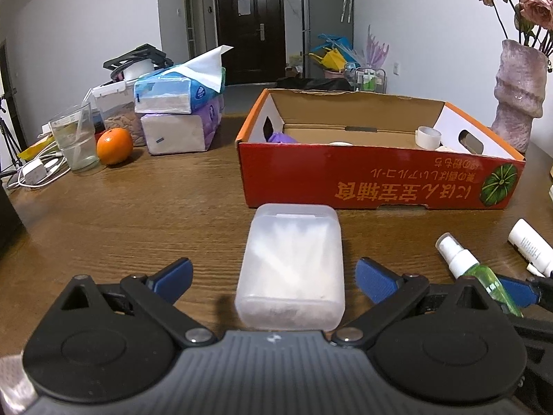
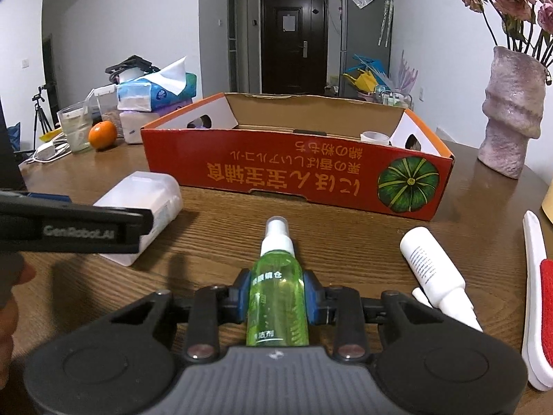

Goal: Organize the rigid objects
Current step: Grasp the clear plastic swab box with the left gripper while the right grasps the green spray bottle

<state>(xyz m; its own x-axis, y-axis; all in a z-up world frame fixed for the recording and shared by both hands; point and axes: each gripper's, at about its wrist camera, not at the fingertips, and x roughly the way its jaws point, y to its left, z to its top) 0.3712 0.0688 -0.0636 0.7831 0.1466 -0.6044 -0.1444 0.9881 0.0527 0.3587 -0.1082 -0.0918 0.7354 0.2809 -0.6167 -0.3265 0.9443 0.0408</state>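
Note:
A translucent plastic box of cotton swabs [image 1: 292, 266] lies on the wooden table between the wide-open blue pads of my left gripper [image 1: 276, 278]; the pads stand clear of its sides. It also shows in the right wrist view [image 2: 145, 207]. My right gripper [image 2: 277, 299] is shut on a green spray bottle [image 2: 276, 297] with a white nozzle, lying on the table; the bottle also shows in the left wrist view [image 1: 477, 273]. The red cardboard box [image 1: 380, 180] stands behind, open-topped, holding a tape roll [image 1: 428, 136] and a purple item [image 1: 281, 137].
A white bottle [image 2: 432, 269] and a white-and-red brush [image 2: 539, 297] lie at the right. A pink vase [image 1: 518, 97] with flowers stands at the far right. Tissue packs [image 1: 179, 110], an orange [image 1: 114, 146], a glass [image 1: 74, 138] and cables sit at the back left.

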